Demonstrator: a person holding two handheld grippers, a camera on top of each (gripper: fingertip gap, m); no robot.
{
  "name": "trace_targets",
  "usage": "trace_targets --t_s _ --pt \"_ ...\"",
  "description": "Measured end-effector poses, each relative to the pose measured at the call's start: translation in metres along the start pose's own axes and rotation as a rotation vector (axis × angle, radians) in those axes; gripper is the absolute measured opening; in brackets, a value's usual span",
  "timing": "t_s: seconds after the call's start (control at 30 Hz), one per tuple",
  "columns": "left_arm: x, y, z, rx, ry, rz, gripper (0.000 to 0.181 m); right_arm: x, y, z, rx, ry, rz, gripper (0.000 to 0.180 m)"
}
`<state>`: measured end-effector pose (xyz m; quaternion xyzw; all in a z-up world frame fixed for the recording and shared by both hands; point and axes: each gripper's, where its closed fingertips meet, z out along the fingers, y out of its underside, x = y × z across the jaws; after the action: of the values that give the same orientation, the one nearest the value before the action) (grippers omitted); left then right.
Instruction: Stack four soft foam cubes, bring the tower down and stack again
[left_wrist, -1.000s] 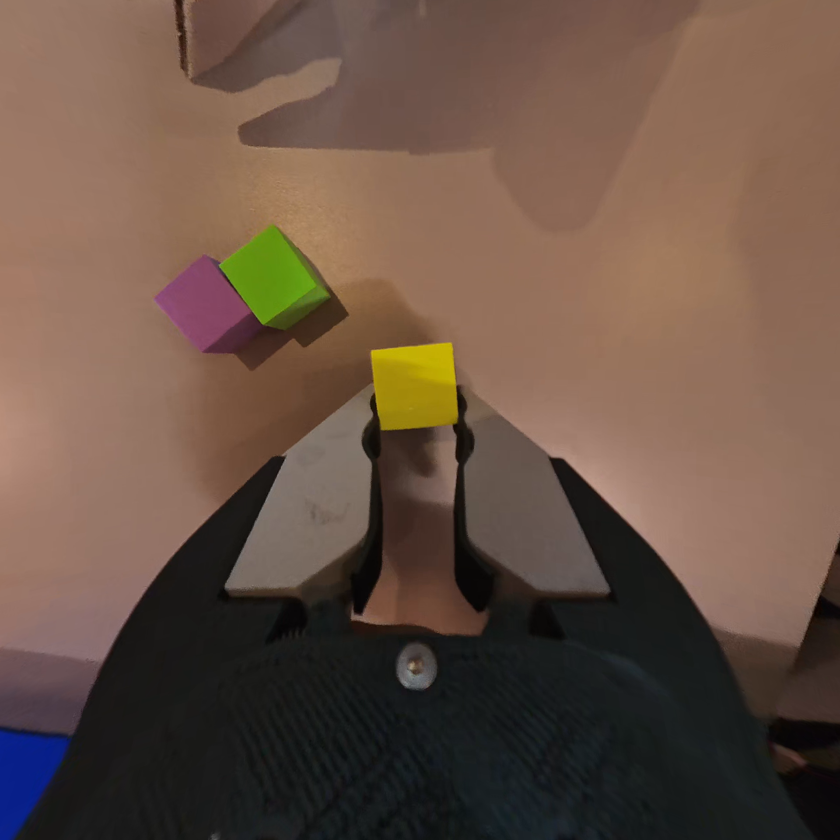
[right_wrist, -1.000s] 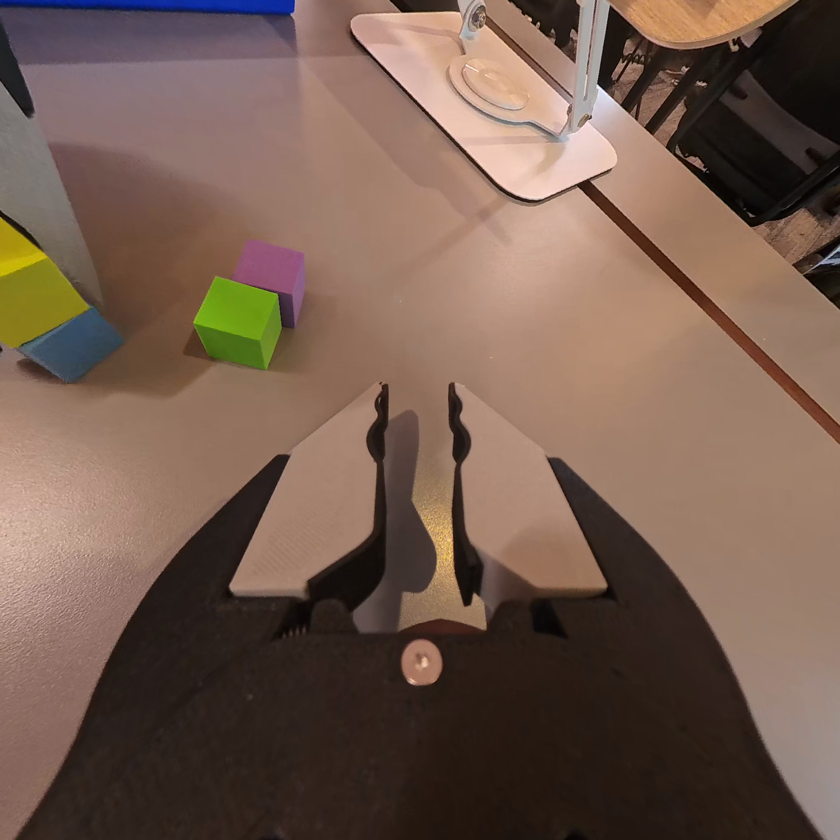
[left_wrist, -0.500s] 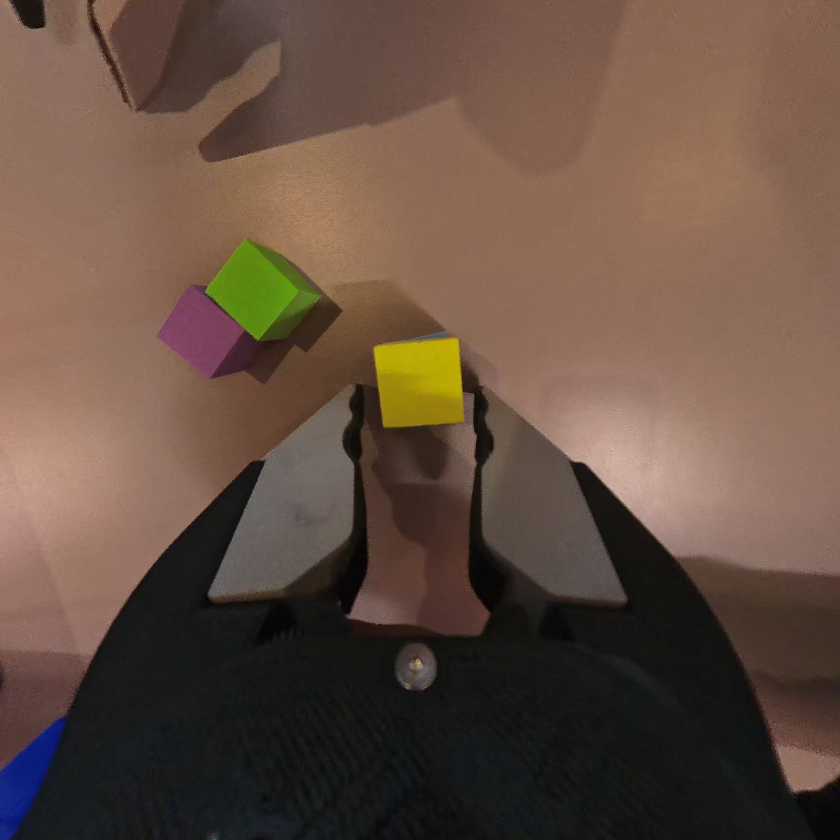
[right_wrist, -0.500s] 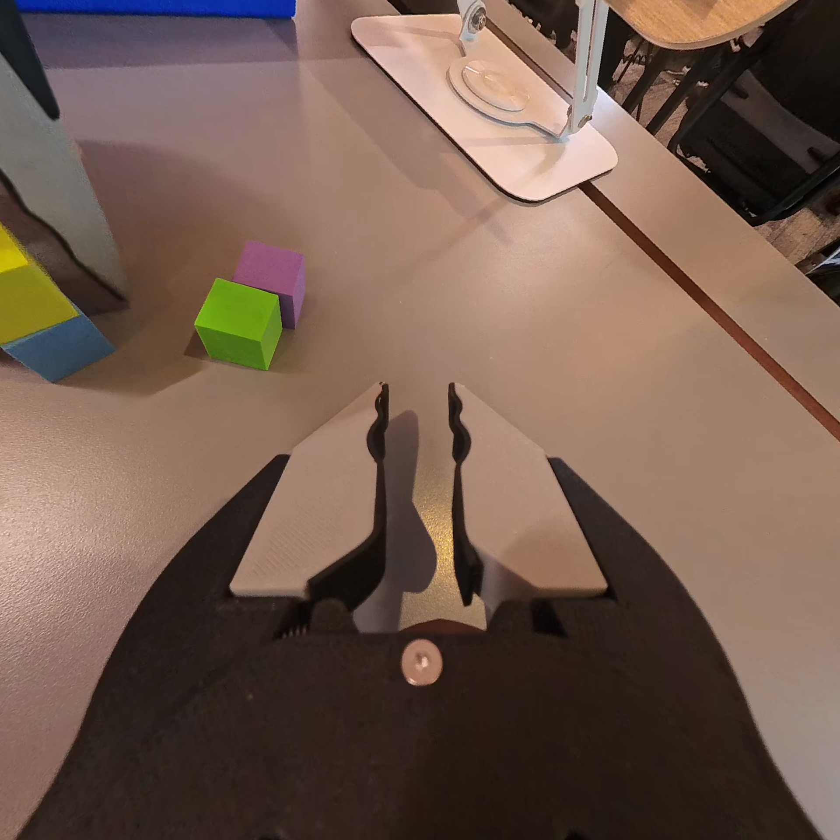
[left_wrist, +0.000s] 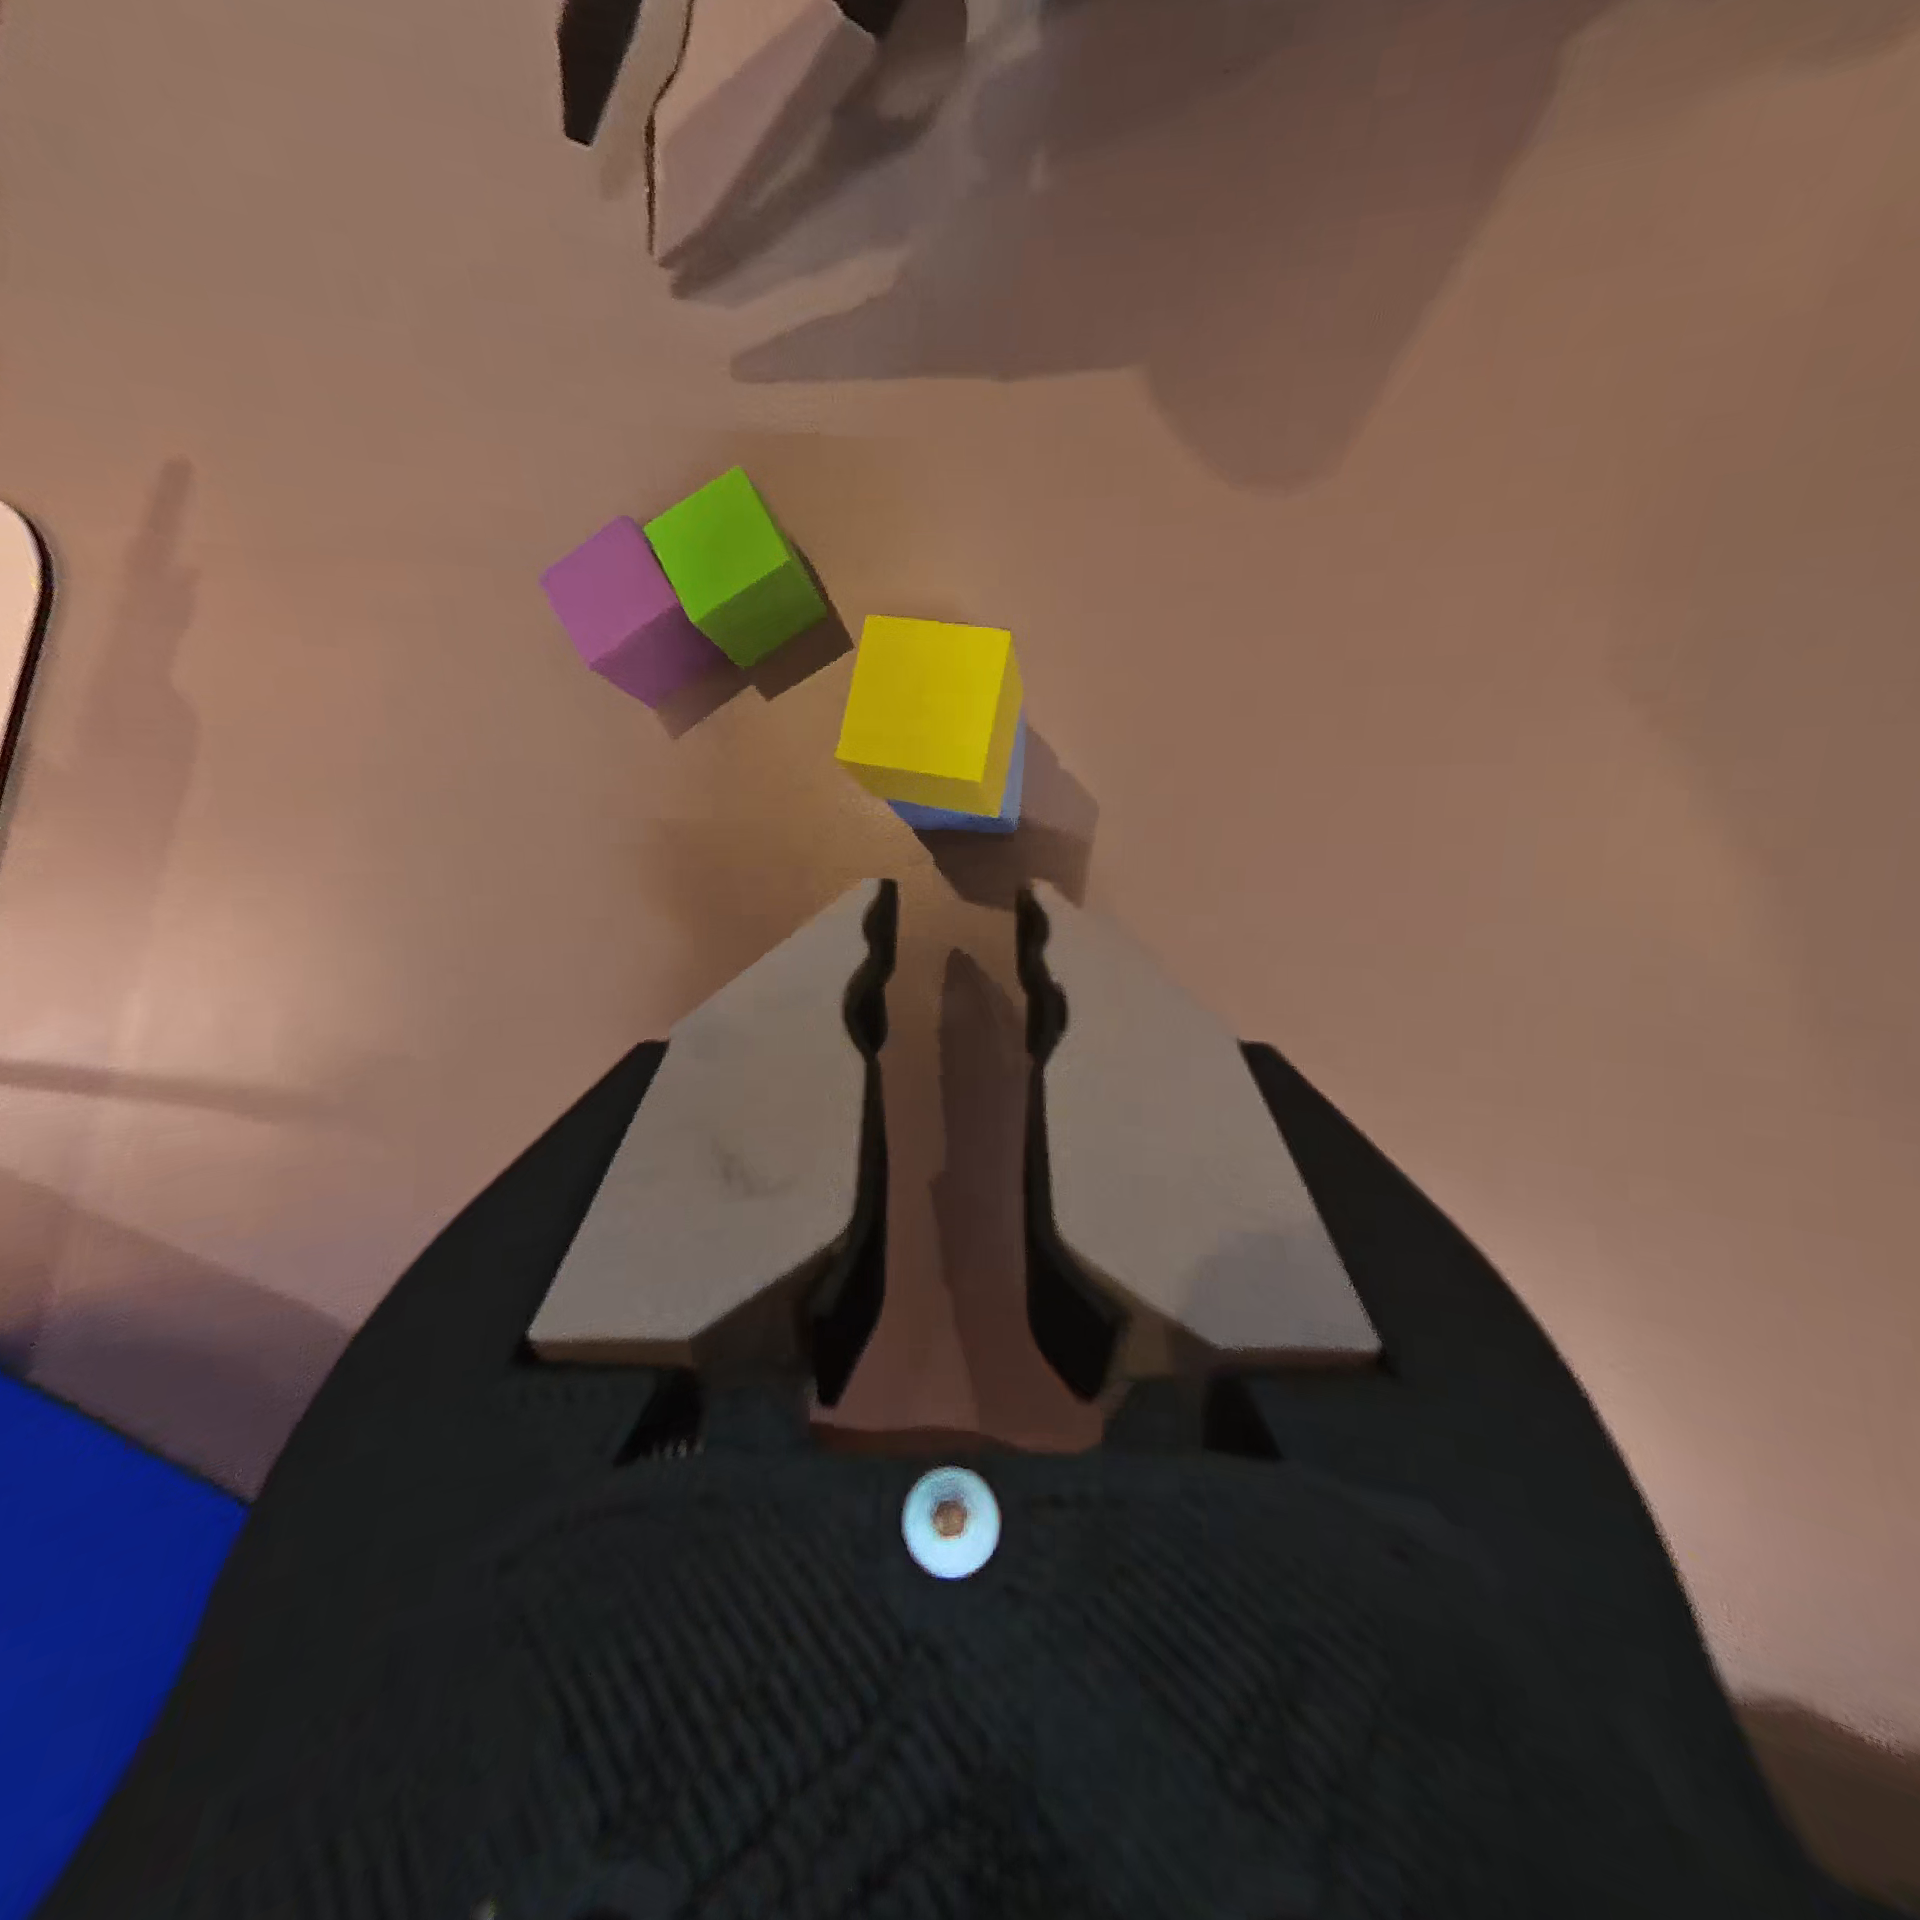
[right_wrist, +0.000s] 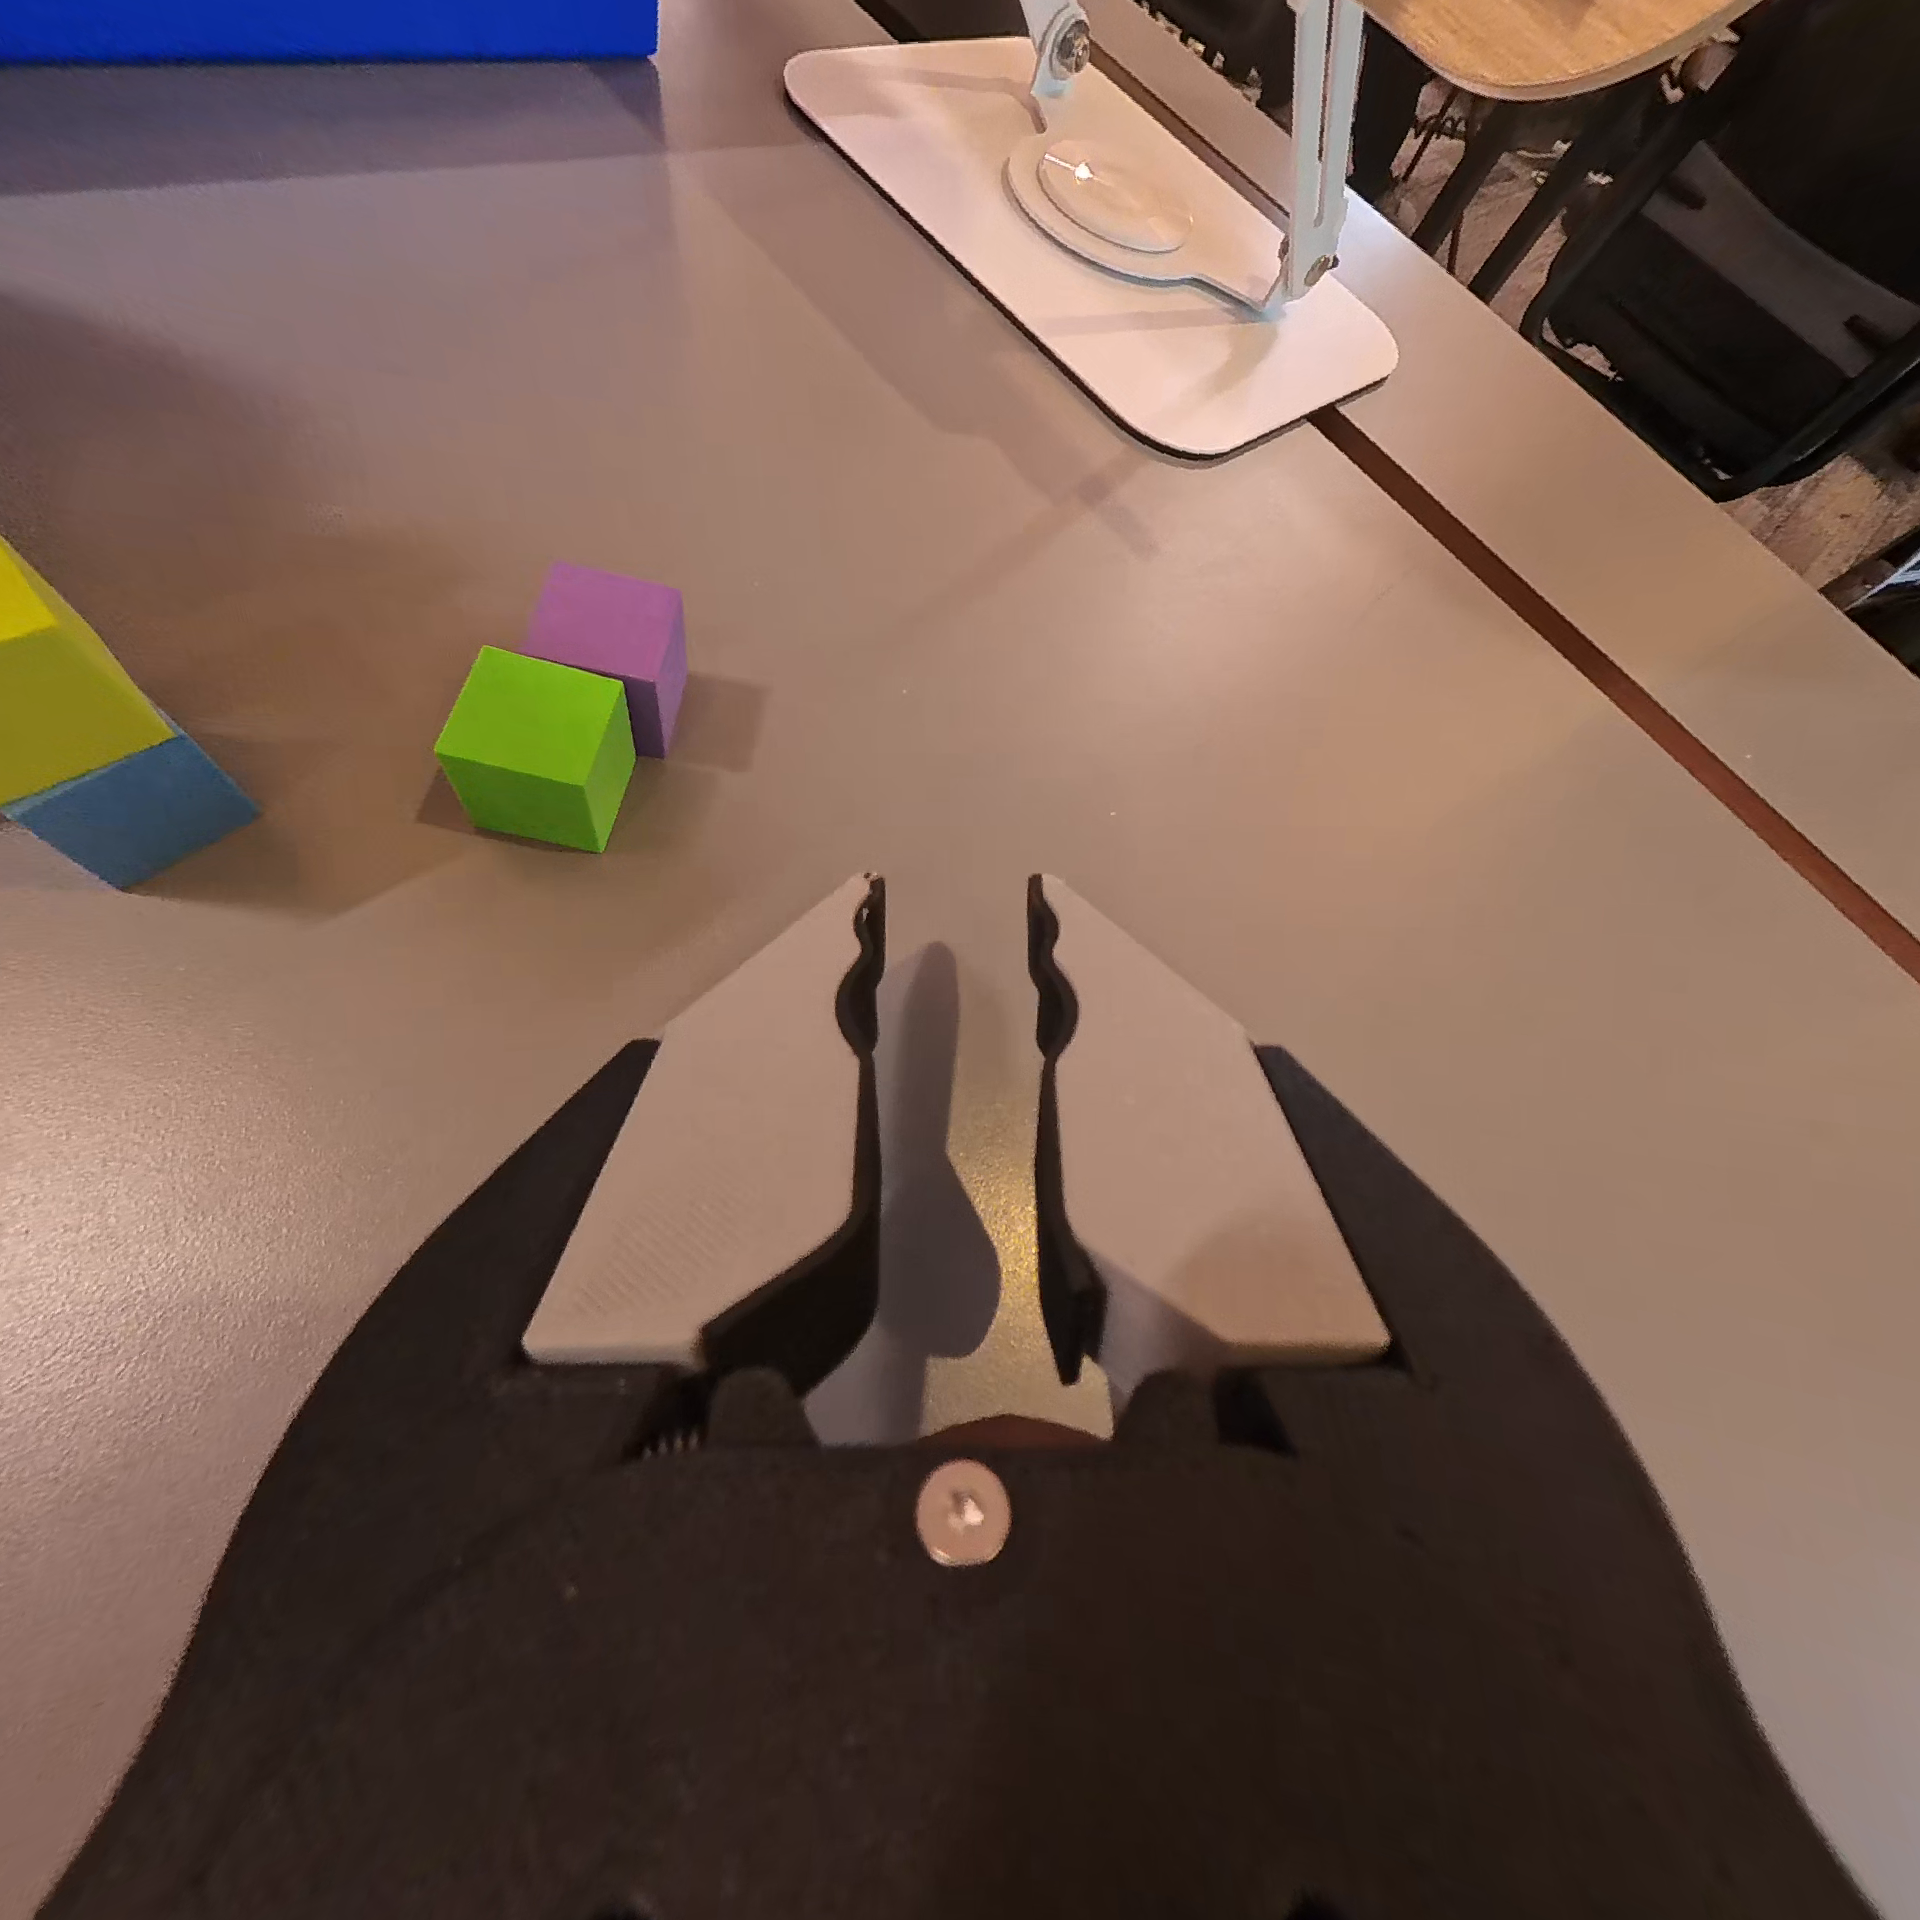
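On the table (right_wrist: 1143, 727), both grippers are empty: left gripper (left_wrist: 951, 899) and right gripper (right_wrist: 956, 894), jaws apart. Yellow cube (left_wrist: 925, 696) sits on blue cube (left_wrist: 966, 816); green cube (right_wrist: 535, 748) and purple cube (right_wrist: 613, 634), touching nearby, remain unstacked: two of four done.

4 foam cubes (right_wrist: 535, 764) (2 stacked), 2 tongs (right_wrist: 956, 883)

White stand base (right_wrist: 1101, 260) (table (right_wrist: 1143, 727)), blue panel (right_wrist: 312, 26)
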<state>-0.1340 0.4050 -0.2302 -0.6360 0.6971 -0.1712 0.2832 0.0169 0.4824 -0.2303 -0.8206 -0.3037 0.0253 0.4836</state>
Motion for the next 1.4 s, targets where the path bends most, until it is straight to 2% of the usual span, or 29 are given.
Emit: trace_targets --t_s 0.1,0.23,0.93,1.1,1.2,1.27,1.4 --pt "-0.001 -0.008 -0.005 0.065 -0.011 -0.03 0.0 0.0 0.0 0.0 -0.001 0.004 -0.003 0.024" --pt "0.001 -0.016 -0.005 0.114 0.015 -0.05 0.0 0.0 0.001 0.0 -0.003 0.003 -0.002 0.025" --pt "0.014 -0.004 0.012 0.041 0.071 -0.04 0.005 -0.005 0.0 0.0 -0.002 -0.014 -0.009 0.025" --pt "0.0 0.014 0.021 -0.003 0.008 -0.104 0.016 -0.026 -0.01 -0.005 0.052 -0.15 0.036 0.029" --pt "-0.024 0.017 0.017 0.015 -0.103 -0.205 0.02 -0.041 -0.016 -0.006 0.067 -0.238 0.095 0.038" --pt "-0.037 0.017 0.015 0.042 -0.158 -0.27 0.026 -0.048 -0.015 -0.004 0.045 -0.257 0.106 0.044" --pt "-0.054 0.022 0.015 0.041 -0.226 -0.355 0.027 -0.059 -0.017 0.001 0.021 -0.244 0.092 0.044"
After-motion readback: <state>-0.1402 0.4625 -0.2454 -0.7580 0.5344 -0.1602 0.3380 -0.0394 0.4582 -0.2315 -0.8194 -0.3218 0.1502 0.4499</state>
